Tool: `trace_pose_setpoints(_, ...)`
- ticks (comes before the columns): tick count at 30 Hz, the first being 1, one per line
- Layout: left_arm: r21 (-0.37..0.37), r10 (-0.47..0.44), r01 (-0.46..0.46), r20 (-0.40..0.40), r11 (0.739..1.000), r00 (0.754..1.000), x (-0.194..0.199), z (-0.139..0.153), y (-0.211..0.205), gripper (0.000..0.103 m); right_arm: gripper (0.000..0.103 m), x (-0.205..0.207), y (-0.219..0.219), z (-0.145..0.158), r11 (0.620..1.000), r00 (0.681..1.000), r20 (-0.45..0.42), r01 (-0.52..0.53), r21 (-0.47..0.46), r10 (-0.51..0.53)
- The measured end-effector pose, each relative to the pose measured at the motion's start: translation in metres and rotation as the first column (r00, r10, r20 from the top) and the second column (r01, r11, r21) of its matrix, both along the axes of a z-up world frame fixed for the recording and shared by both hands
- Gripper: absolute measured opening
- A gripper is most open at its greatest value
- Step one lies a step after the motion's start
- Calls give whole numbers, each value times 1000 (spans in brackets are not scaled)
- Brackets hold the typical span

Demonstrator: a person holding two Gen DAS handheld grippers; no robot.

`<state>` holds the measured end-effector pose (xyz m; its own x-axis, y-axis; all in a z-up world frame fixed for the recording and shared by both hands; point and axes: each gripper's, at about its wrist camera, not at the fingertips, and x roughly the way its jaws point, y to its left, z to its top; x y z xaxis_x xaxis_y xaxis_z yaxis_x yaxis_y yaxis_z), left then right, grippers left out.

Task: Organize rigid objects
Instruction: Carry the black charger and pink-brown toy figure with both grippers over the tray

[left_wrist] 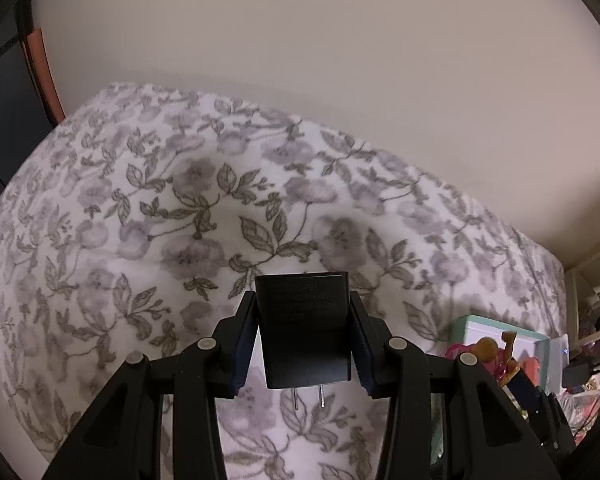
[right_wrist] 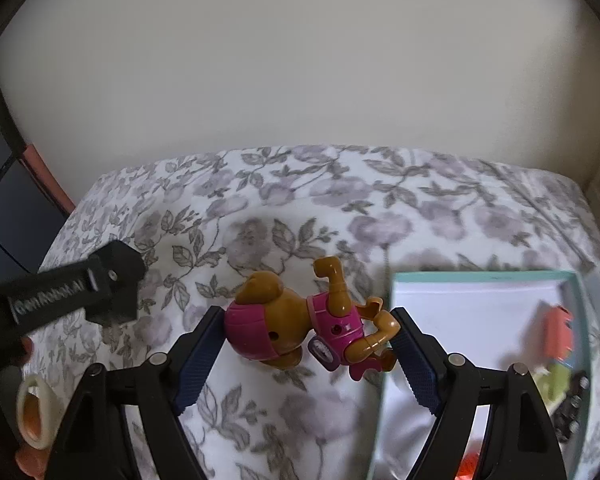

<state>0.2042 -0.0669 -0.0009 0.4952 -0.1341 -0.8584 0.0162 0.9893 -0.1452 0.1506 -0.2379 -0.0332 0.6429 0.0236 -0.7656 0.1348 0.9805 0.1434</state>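
Toy dog figure (right_wrist: 296,326), brown with pink vest and cap, clamped lengthwise between the blue pads of the right hand-held gripper (right_wrist: 306,350), head toward the left pad and legs against the right; carried clear of the floral bedspread (right_wrist: 400,208), just left of the teal-rimmed box (right_wrist: 480,276). Black plug adapter (left_wrist: 305,328) gripped across its flat sides by the left hand-held gripper (left_wrist: 305,340), prongs pointing back toward the camera, body upright between the pads and held above the same bedspread.

Risks, judged from the present pose:
- Slip or twist of the toy dog figure, owing to contact on rounded cap and thin jointed legs rather than flat faces; a leg likely to fold under pressure and loosen the hold
- Collision of the right pad or the toy's legs with the near wall of the box, given the close spacing on that side
- Crowding inside the box, where a coral-coloured item (right_wrist: 558,330) and other small pieces, too blurred to identify, already occupy the right part
- Interference between the two hand-held grippers, with the left one visible at the left edge of the right wrist view
- Adapter drop onto soft bedding if squeezed off-centre; low consequence

Destination of either object not determinable from these views
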Motion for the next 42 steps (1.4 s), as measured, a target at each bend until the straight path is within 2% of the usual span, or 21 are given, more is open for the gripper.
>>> trace_pose_setpoints(9, -9, -76, 77, 106, 997, 991, -48, 48, -22, 45, 84, -49, -28, 32, 994, 994, 39, 104, 12, -105)
trace_pose_setpoints(15, -20, -128, 132, 142, 991, 982, -78, 55, -34, 45, 84, -81, -49, 50, 985, 984, 57, 169, 25, -171)
trace_pose_setpoints(20, -23, -188, 193, 144, 981, 972, -104, 49, -53, 45, 84, -111, -72, 59, 971, 969, 63, 235, 36, -237)
trace_pose_setpoints(26, -7, -283, 287, 143, 958, 948, -135, 40, -84, 45, 84, -142, -101, 47, 952, 955, 3, 297, 77, -298)
trace_pose_setpoints(36, 23, -388, 388, 78, 921, 918, -168, 8, -125, 45, 84, -180, -137, 25, 914, 913, -81, 403, 40, -399)
trace_pose_setpoints(42, 44, -433, 432, 13, 901, 901, -175, -18, -143, 45, 84, -185, -150, 11, 903, 898, -127, 428, 39, -420)
